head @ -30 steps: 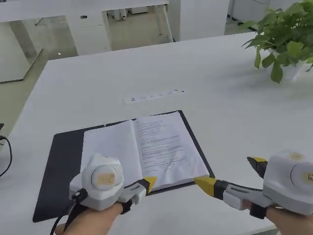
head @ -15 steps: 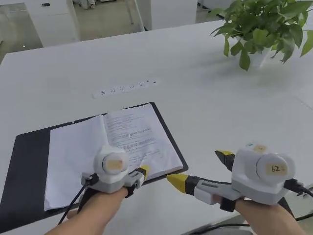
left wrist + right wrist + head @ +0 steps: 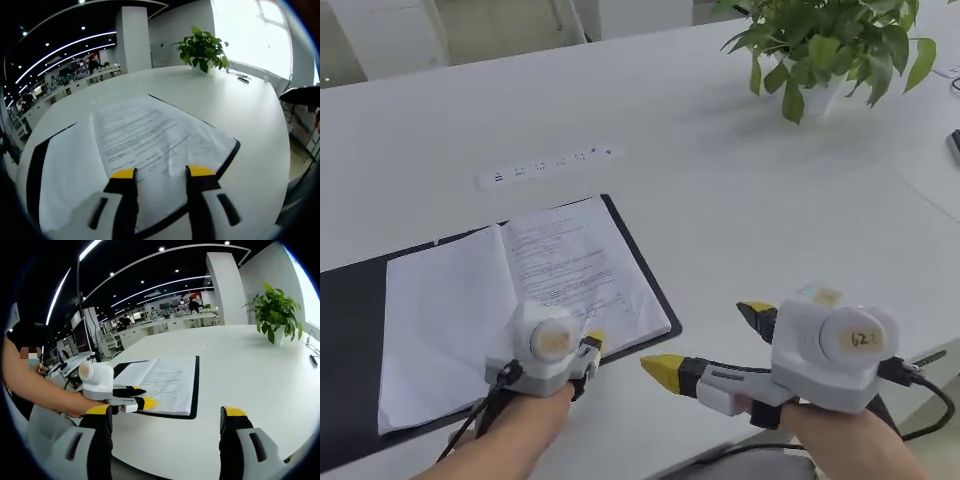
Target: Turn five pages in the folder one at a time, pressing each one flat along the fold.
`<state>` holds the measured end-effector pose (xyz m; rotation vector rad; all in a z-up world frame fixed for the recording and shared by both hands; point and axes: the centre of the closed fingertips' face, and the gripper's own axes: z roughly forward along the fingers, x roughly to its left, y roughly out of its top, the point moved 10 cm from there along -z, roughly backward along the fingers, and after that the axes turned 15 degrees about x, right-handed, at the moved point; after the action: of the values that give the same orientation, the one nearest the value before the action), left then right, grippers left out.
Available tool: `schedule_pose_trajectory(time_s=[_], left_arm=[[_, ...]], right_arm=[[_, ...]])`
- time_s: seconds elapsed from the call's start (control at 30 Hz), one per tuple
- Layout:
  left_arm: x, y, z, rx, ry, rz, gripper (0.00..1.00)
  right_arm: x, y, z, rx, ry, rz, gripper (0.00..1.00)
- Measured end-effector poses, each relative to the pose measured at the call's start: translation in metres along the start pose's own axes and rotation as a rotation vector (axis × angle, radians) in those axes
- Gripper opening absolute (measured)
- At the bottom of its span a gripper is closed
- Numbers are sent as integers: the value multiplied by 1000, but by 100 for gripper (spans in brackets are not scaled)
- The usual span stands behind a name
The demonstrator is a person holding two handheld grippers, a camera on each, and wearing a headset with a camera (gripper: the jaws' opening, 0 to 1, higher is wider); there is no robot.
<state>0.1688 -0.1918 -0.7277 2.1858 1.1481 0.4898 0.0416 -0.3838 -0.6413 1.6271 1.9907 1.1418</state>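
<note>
Black folder [image 3: 350,330] lies open on the white desk [image 3: 750,190], a blank sheet on one side and a printed page [image 3: 570,260] on the other. The left gripper [image 3: 162,172] has its 2 jaws parted over that page's near edge, with paper showing in the gap between them (whether the tips touch the sheet I cannot tell). The right gripper [image 3: 165,411] hangs off the folder's near corner, jaws spread wide with nothing in them; the folder sits ahead of them and toward their left. A potted plant [image 3: 274,307] stands far beyond the right jaw.
</note>
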Motion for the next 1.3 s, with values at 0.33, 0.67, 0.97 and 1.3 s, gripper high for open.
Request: schedule_pose_trajectory(time_s=[0.33,0.67,0.97,1.3], left_arm=[[-10,0,2,-14,-4,96,13],[-2,0,3,-16,-19,15,7],[4,1,3,-3,-117,-205,0],[3,0,2,1,-130,-213,0]], right_arm=[[-4,0,1,4,-4,12,88],[-7,-2,5,22,6,12,85],[-12,9,23,43,42,-10,74],[-16,16,77,155,177,107,50]])
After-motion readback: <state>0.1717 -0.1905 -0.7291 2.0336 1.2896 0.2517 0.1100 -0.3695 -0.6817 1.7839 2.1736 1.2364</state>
